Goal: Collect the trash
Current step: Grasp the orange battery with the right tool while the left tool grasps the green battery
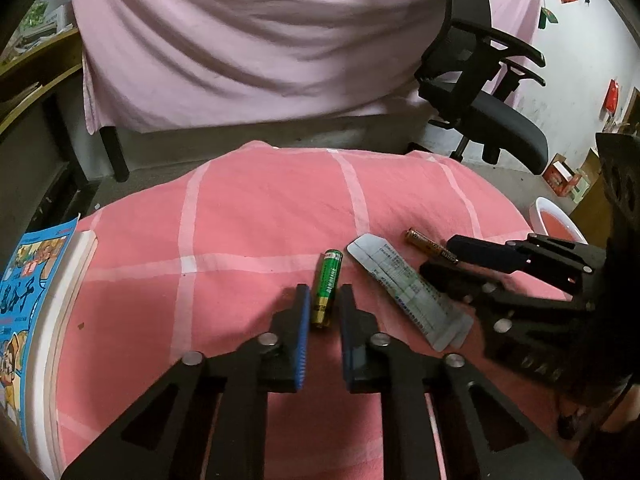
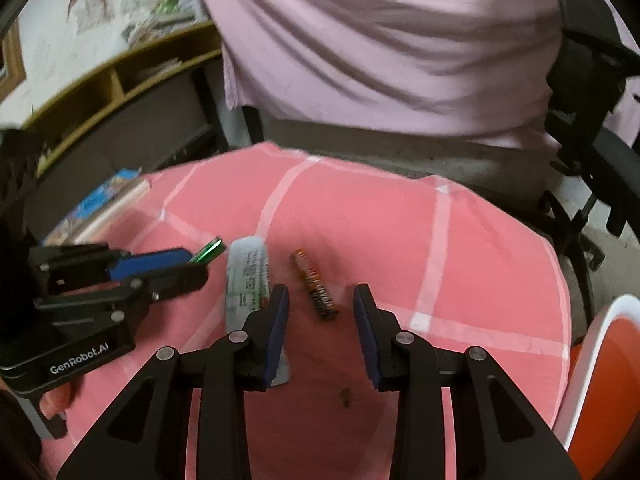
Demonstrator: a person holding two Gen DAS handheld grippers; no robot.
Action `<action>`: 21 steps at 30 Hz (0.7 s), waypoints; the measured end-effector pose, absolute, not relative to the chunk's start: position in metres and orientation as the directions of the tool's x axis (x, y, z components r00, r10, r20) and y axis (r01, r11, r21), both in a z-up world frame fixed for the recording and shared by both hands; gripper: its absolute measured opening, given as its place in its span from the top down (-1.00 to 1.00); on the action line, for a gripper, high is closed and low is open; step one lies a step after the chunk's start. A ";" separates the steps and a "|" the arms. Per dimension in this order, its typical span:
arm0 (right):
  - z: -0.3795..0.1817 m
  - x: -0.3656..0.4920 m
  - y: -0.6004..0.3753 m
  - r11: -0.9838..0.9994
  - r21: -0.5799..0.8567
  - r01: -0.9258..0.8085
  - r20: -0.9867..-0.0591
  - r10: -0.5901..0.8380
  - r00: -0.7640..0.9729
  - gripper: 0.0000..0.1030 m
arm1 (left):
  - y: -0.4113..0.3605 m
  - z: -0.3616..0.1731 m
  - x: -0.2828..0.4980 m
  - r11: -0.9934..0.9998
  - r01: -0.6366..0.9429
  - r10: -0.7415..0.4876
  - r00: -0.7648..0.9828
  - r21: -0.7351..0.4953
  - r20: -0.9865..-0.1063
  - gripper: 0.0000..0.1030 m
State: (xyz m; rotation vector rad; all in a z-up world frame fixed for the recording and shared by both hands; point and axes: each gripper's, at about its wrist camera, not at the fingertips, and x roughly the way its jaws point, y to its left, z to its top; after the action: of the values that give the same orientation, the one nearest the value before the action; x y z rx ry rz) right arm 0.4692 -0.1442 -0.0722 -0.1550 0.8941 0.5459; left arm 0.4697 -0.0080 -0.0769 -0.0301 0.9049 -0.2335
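Note:
A green battery (image 1: 327, 288) lies on the pink checked cloth (image 1: 256, 216), between the tips of my left gripper (image 1: 324, 292). The jaws are open, close on either side of it, not touching. A pale paper sachet (image 1: 408, 288) lies to its right, and an orange-black battery (image 1: 430, 245) lies beyond. In the right wrist view my right gripper (image 2: 321, 294) is open around the orange-black battery (image 2: 316, 286), with the sachet (image 2: 248, 280) under its left finger. The green battery (image 2: 208, 252) shows at the left gripper's tips.
A blue comic book (image 1: 28, 320) lies at the cloth's left edge. A white bin with a red inside (image 2: 600, 380) stands at the right. A black office chair (image 1: 488, 92) and a pink draped sheet (image 1: 280, 40) stand behind. A wooden shelf (image 2: 120, 76) is at the left.

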 end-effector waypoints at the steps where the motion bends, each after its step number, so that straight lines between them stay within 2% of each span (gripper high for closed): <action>1: -0.073 0.469 -0.142 0.853 0.080 -0.515 -0.777 0.377 0.504 0.44 | -0.009 -0.077 0.470 0.975 0.187 -0.209 0.595 -0.119 -0.776 0.85; 2: -0.073 0.468 -0.141 0.850 0.077 -0.520 -0.777 0.378 0.503 0.48 | -0.010 -0.077 0.470 0.976 0.186 -0.205 0.596 -0.115 -0.777 0.85; 4: -0.073 0.468 -0.143 0.847 0.086 -0.525 -0.776 0.387 0.498 0.73 | -0.012 -0.077 0.470 0.978 0.182 -0.195 0.600 -0.105 -0.776 0.86; 7: -0.072 0.469 -0.148 0.850 0.106 -0.516 -0.768 0.399 0.501 0.85 | -0.012 -0.076 0.469 0.978 0.172 -0.199 0.612 -0.117 -0.765 0.86; 11: -0.064 0.461 -0.151 0.859 0.088 -0.504 -0.729 0.400 0.555 0.85 | 0.000 -0.065 0.460 0.976 0.146 -0.220 0.675 -0.165 -0.704 0.86; 17: -0.038 0.428 -0.168 0.884 0.058 -0.464 -0.568 0.411 0.713 0.85 | 0.015 -0.043 0.437 0.957 0.131 -0.258 0.798 -0.261 -0.544 0.86; 21: -0.021 0.398 -0.191 0.903 0.082 -0.421 -0.395 0.418 0.818 0.85 | 0.009 -0.024 0.413 0.958 0.142 -0.238 0.875 -0.247 -0.421 0.86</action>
State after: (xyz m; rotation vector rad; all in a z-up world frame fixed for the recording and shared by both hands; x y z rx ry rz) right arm 0.3984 -0.1906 -0.0212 -0.0092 0.4186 0.4468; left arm 0.4126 0.0091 -0.0242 -0.2127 0.4647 -0.1999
